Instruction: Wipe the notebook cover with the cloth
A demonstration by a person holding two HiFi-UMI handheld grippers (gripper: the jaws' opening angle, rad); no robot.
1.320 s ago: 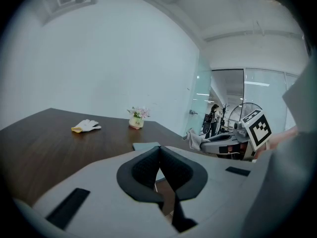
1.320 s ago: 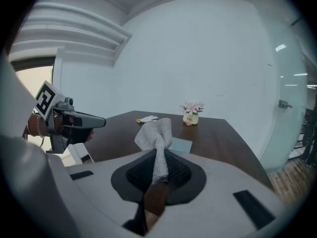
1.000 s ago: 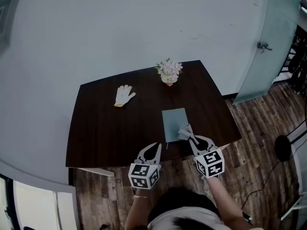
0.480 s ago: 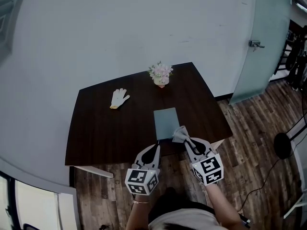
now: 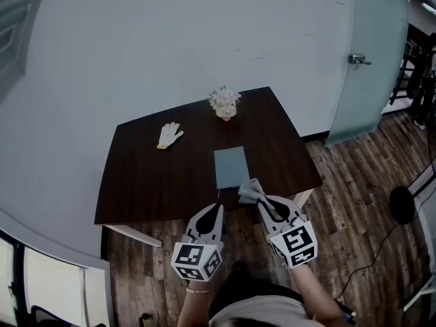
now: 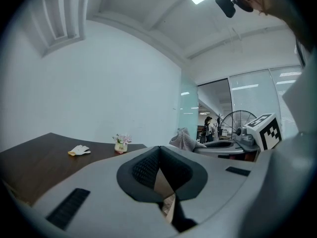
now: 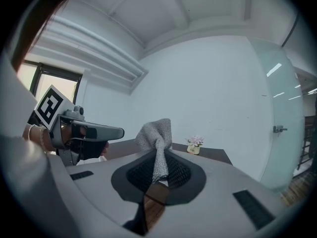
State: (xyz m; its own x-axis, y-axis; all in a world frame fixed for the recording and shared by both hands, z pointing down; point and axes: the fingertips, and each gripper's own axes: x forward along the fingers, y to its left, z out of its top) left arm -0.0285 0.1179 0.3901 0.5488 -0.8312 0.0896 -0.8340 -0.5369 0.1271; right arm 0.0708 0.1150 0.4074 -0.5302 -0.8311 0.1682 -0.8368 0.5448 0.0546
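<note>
The notebook [image 5: 231,167] lies flat by the table's [image 5: 136,182] near edge, just beyond both grippers' tips. Farther back, well clear, sit a glove [image 5: 168,135] and a flower pot [image 5: 225,103]. The left gripper [image 5: 216,207] is pressed together on nothing. The right gripper [image 5: 263,200] pinches the bunched cloth [image 5: 249,191] by the notebook's near right corner.

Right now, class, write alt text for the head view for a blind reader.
The right gripper holds a grey cloth by the near corner of a notebook on a dark table; the left gripper is shut and empty.
</note>
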